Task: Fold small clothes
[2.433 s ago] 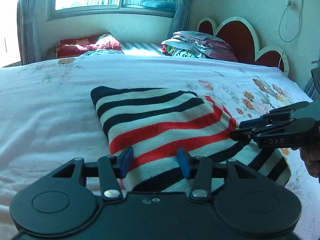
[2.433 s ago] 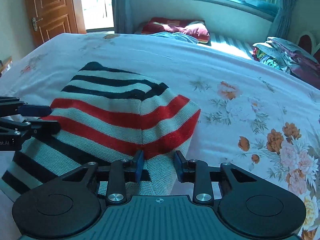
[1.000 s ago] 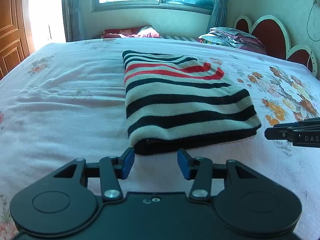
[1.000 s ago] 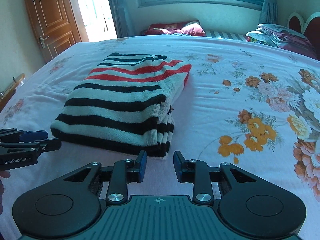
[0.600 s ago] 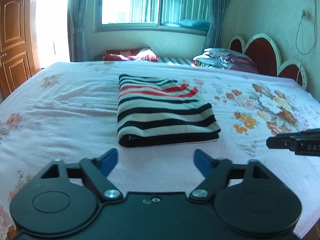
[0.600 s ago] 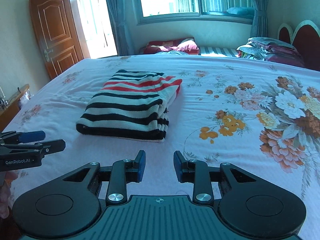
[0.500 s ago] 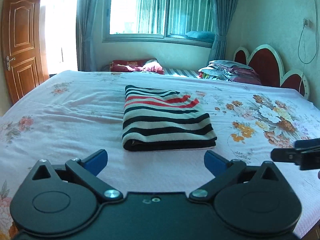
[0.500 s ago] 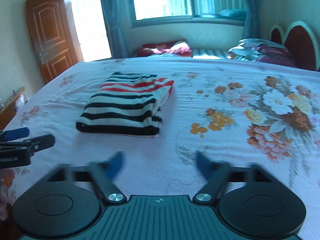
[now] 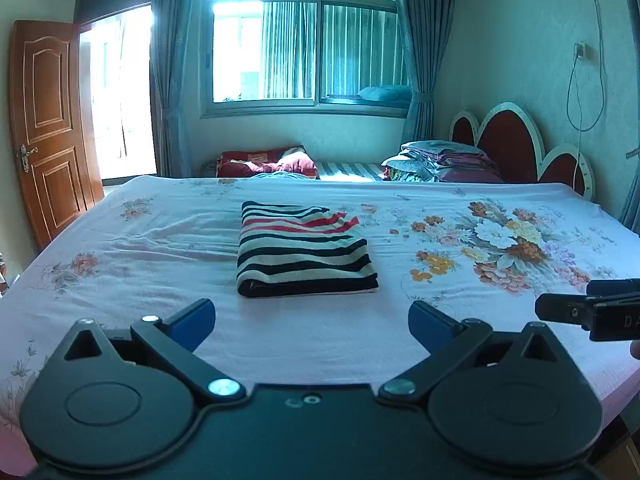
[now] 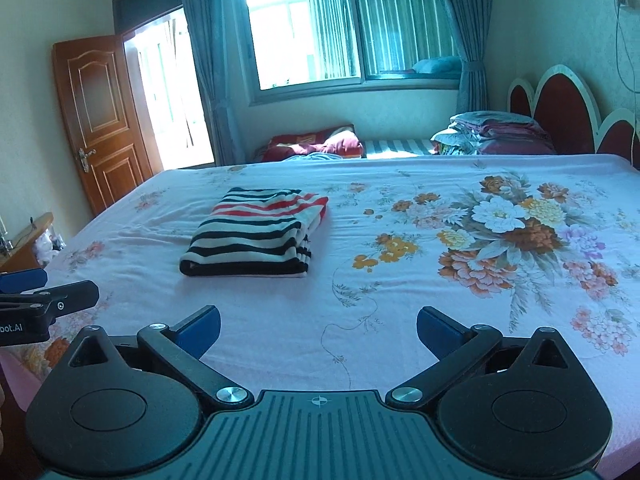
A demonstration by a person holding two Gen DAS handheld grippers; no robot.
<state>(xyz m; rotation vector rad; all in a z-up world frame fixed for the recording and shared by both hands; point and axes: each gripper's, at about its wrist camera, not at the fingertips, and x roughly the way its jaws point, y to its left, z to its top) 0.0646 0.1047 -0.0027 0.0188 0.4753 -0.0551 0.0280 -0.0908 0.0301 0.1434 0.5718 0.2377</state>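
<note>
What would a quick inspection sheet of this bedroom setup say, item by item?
Surface: bed sheet, pink, floral, lightly wrinkled.
Job's things: striped sweater, folded into a neat rectangle mid-bed, touched by nothing.
Clutter: red bedding and a folded stack beyond the bed's far edge.
Grippers: left gripper and right gripper, jaws wide open and empty, short of the sweater.
Cables: wall cord hanging from a socket.
Surroundings: wooden door, curtained window, headboard.

Floral bedsheet (image 9: 500, 240), wooden door (image 9: 48, 128), curtained window (image 9: 300, 40)
</note>
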